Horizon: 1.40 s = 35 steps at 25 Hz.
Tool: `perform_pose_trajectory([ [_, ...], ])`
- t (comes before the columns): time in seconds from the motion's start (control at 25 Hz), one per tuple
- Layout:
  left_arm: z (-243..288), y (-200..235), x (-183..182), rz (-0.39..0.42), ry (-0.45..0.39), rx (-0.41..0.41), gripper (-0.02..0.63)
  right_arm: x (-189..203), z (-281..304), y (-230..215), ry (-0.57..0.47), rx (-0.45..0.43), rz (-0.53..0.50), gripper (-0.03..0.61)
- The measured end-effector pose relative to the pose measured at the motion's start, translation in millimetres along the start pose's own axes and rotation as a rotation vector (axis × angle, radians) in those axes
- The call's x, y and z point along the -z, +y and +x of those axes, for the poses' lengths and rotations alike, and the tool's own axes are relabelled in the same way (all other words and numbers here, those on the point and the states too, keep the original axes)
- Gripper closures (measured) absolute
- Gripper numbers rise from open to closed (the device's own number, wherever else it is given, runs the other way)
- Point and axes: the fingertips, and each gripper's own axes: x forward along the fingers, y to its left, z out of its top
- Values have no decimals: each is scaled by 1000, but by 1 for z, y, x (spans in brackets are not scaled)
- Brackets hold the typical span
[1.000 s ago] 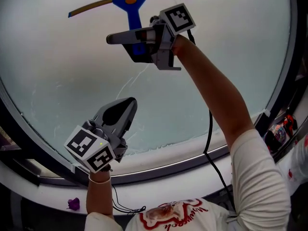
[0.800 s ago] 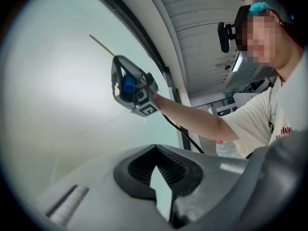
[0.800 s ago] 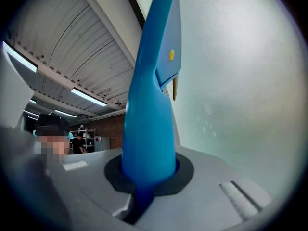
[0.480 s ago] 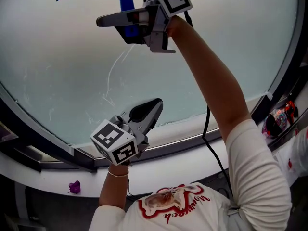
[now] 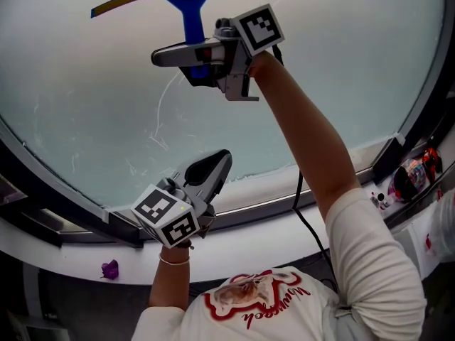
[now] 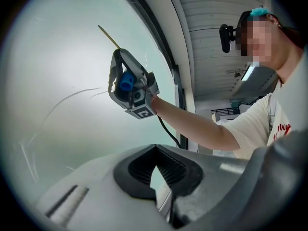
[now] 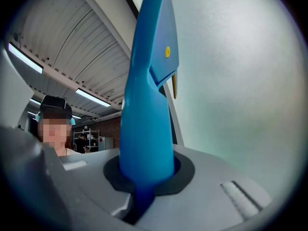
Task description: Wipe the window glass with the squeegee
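your right gripper (image 5: 186, 57) is clamped tight on the blue handle of the squeegee (image 5: 192, 16). in the right gripper view the handle fills the gap between the jaws. the squeegee sits at the top centre of the head view, with its blade spanning the upper edge of the frame in front of the window glass (image 5: 341, 69). open glass extends below the blade and to both sides of it. the dark frame (image 5: 64, 197) curves along the lower left and appears again at the right edge. the white sill (image 5: 284, 222) runs beneath it. your left gripper (image 5: 213, 165) hovers low in the frame, just above the frame line, with its jaws closed together and nothing between them. a cable (image 5: 296, 208) hangs from your right arm across the sill. only the left gripper view shows the blade edge-on, as a thin yellow line beside the glass; contact cannot be confirmed. only the right gripper view shows the ribbed ceiling (image 7: 72, 52), at its upper left.
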Motion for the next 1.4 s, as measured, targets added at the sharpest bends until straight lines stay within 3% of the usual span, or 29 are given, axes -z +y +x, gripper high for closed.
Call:
perform_pose_trajectory([
  [1.04, -20, -7, 40, -119, 27, -41, 612, 111, -17, -19, -14, 30, 90, 515],
  [1.16, -16, -10, 59, -151, 59, -32, 612, 123, -19, -20, -13, 31, 101, 512],
  [1.4, 12, -41, 120, -219, 144, 80, 612, 140, -23, -27, -16, 51, 111, 509],
])
